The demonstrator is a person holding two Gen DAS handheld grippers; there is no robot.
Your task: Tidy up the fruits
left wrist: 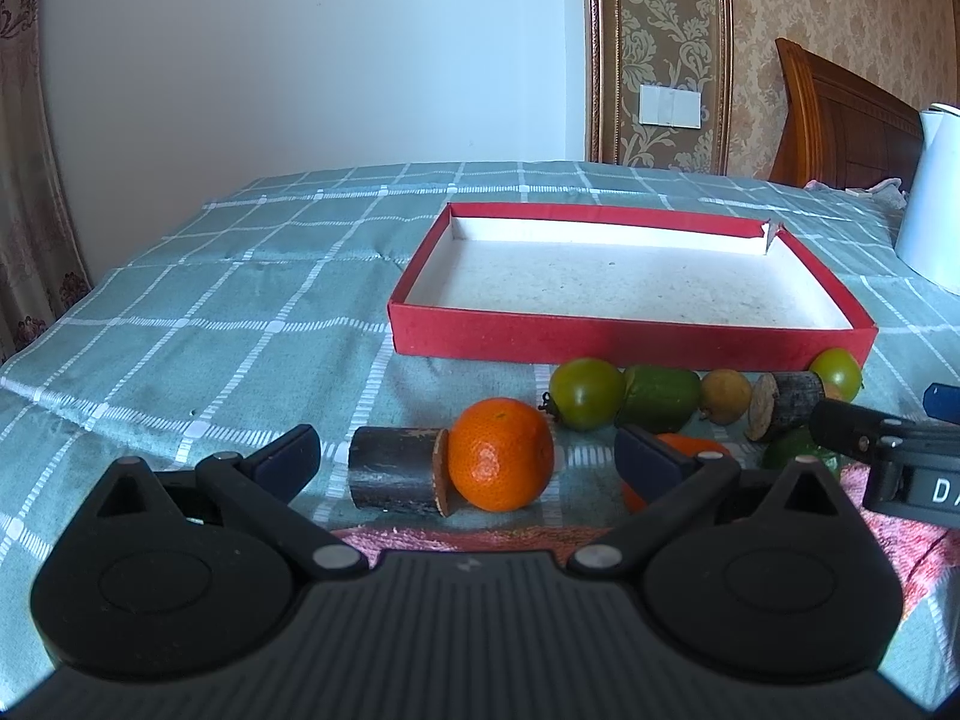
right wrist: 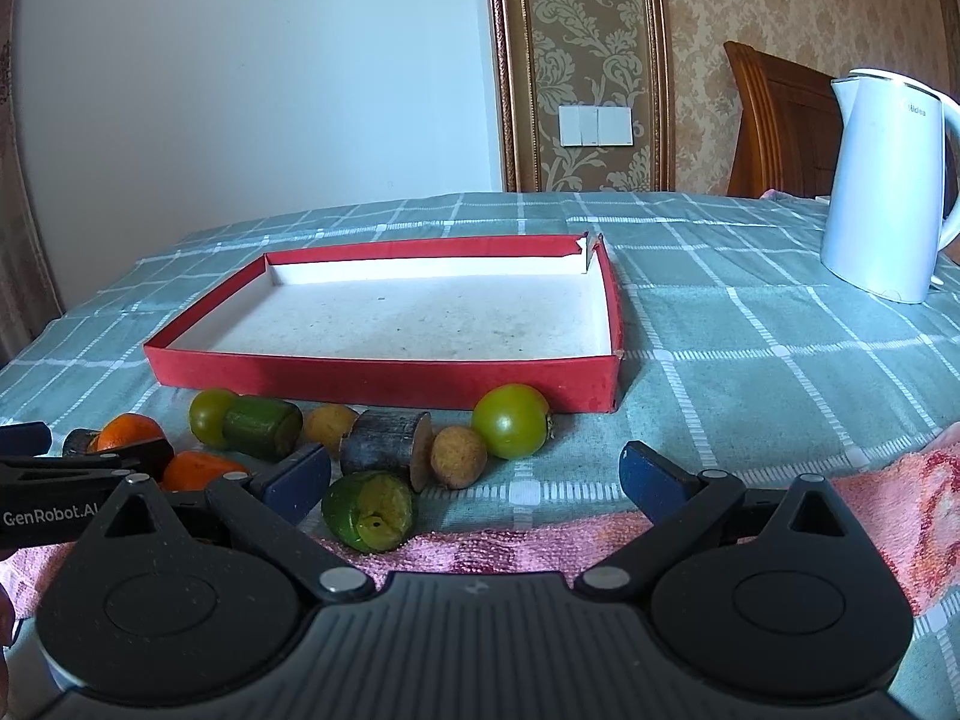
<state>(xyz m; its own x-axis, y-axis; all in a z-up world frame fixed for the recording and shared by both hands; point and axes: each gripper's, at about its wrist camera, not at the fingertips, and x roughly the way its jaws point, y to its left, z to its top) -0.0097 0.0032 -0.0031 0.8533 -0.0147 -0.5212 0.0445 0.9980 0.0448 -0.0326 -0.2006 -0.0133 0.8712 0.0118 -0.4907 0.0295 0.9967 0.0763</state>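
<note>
My left gripper (left wrist: 468, 456) is open low over the bed, with a whole orange (left wrist: 501, 453) between its fingers and untouched by them. A dark cane piece (left wrist: 396, 471) leans on the orange's left side. Behind lie a green tomato (left wrist: 585, 391), a green cut piece (left wrist: 660, 397), a tan round fruit (left wrist: 726, 396) and a second green tomato (left wrist: 836, 373). The red tray (left wrist: 630, 276) stands empty beyond them. My right gripper (right wrist: 474, 477) is open too, holding nothing. A green cut fruit (right wrist: 369, 510), a tan ball (right wrist: 459, 456) and a green tomato (right wrist: 511, 429) lie ahead of it.
A white kettle (right wrist: 882, 186) stands at the back right on the checked teal bedspread (left wrist: 210, 312). A pink towel (right wrist: 870, 498) lies under the grippers near the front. A wooden headboard (left wrist: 840, 114) rises at the far right. The tray's far right corner is torn.
</note>
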